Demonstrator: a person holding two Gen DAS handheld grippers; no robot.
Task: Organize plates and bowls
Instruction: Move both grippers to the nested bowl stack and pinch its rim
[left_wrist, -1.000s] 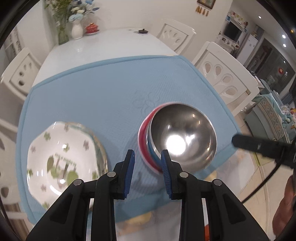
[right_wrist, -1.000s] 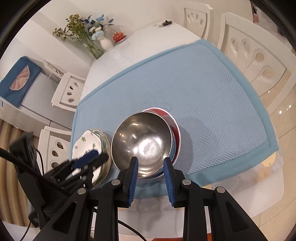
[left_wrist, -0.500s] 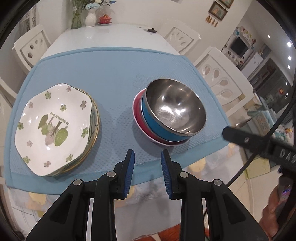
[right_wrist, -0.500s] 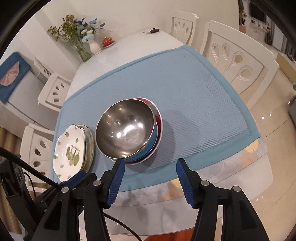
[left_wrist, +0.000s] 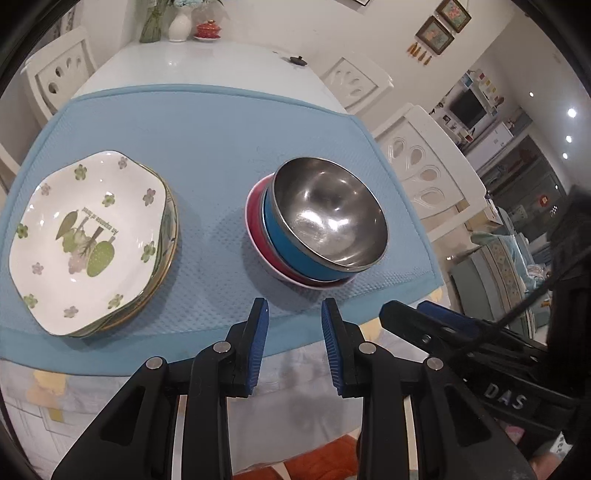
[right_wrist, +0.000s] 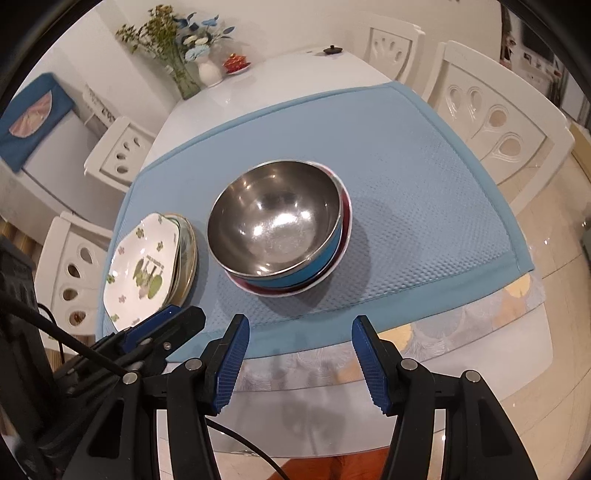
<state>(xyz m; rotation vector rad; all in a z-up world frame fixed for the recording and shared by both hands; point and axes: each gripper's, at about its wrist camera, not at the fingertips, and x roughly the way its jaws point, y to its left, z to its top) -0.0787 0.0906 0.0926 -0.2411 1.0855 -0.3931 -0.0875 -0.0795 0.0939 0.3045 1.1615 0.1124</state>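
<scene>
A steel bowl with a blue outside (left_wrist: 325, 210) sits nested in a red bowl (left_wrist: 258, 229) on the blue mat (left_wrist: 207, 122). To its left lies a stack of flower-patterned plates (left_wrist: 88, 236). My left gripper (left_wrist: 294, 306) hovers over the mat's near edge, just short of the bowls. Its jaws are opening from a narrow gap, with nothing between them. My right gripper (right_wrist: 301, 323) is open wide and empty, pulled back from the steel bowl (right_wrist: 275, 225) over the table's near edge. The plates (right_wrist: 147, 266) lie left of the bowls, behind the left gripper (right_wrist: 173, 317).
The mat covers the near half of a white glass-topped table (right_wrist: 461, 354). White chairs (left_wrist: 424, 166) stand along both sides. At the far end stand a vase of flowers (right_wrist: 184, 48), a small red dish (right_wrist: 236, 62) and a dark lid (right_wrist: 332, 48).
Both grippers have drawn back from the bowl stack toward the near table edge. The right jaws, close around the steel bowl's rim before, have spread wide and stand clear of it.
</scene>
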